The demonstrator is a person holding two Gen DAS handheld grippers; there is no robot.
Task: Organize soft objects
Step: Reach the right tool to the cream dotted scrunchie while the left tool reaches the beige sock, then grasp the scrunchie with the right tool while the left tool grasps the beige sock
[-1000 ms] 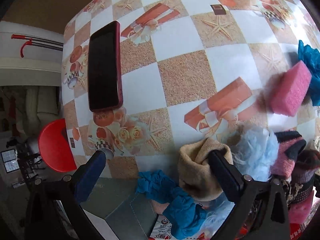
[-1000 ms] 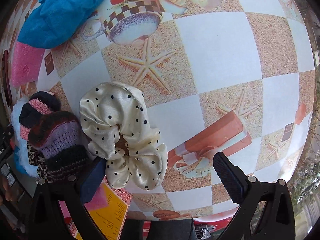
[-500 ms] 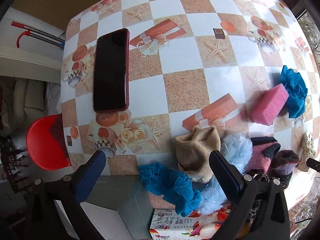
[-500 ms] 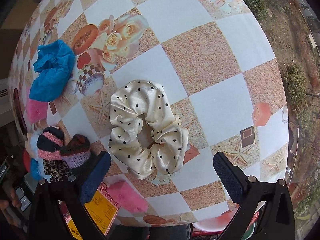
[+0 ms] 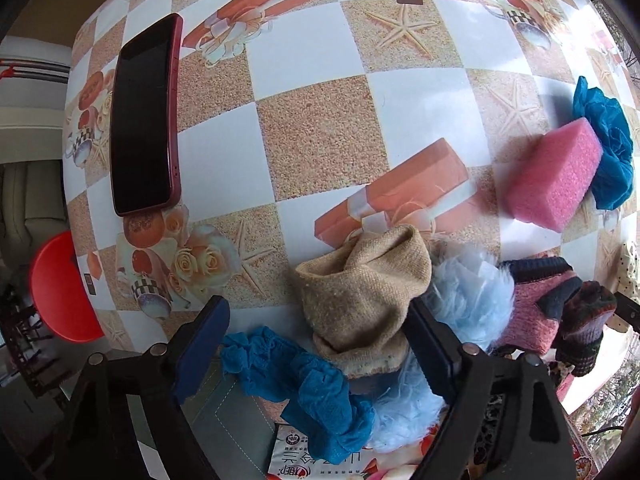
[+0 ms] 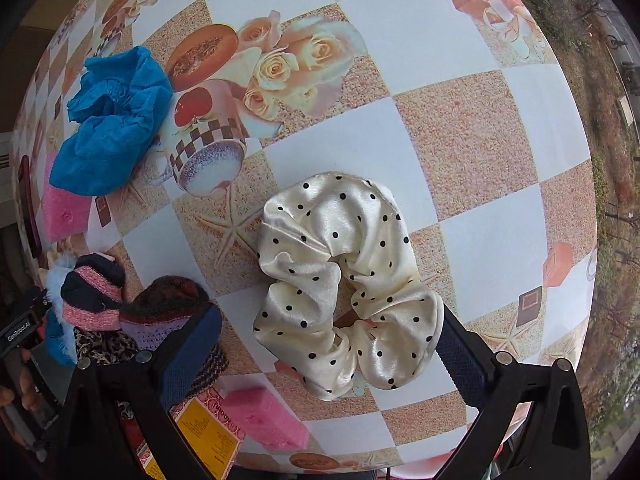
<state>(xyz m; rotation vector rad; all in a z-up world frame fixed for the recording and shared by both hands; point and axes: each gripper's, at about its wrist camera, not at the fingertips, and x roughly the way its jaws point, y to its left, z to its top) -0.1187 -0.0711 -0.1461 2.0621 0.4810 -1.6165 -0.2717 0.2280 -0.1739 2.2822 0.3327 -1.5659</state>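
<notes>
On the far left of the table [image 5: 312, 128] I see a dark phone [image 5: 144, 116] in a red case lying flat, well apart from the soft things. My left gripper [image 5: 316, 332] points down at the near edge; its jaws have just been closing but stand part open, gripping nothing. Between them lie a crumpled blue cloth [image 5: 304, 384] and a tan knitted sock [image 5: 364, 292], the right finger [image 5: 430, 344] just beside the sock. To the right of the sock sit a pale blue fluffy puff [image 5: 468, 300] and pink-and-navy knitted pieces [image 5: 540, 312]. Farther right, a pink sponge [image 5: 554, 174] touches another blue cloth [image 5: 608, 148].

My right gripper [image 6: 328, 344] hangs over a cream polka-dot scrunchie [image 6: 344, 280] lying flat on the table. Its jaws are wide apart with the scrunchie's near part between them; the right finger [image 6: 460, 356] is at its edge, and I cannot tell whether it touches.
</notes>
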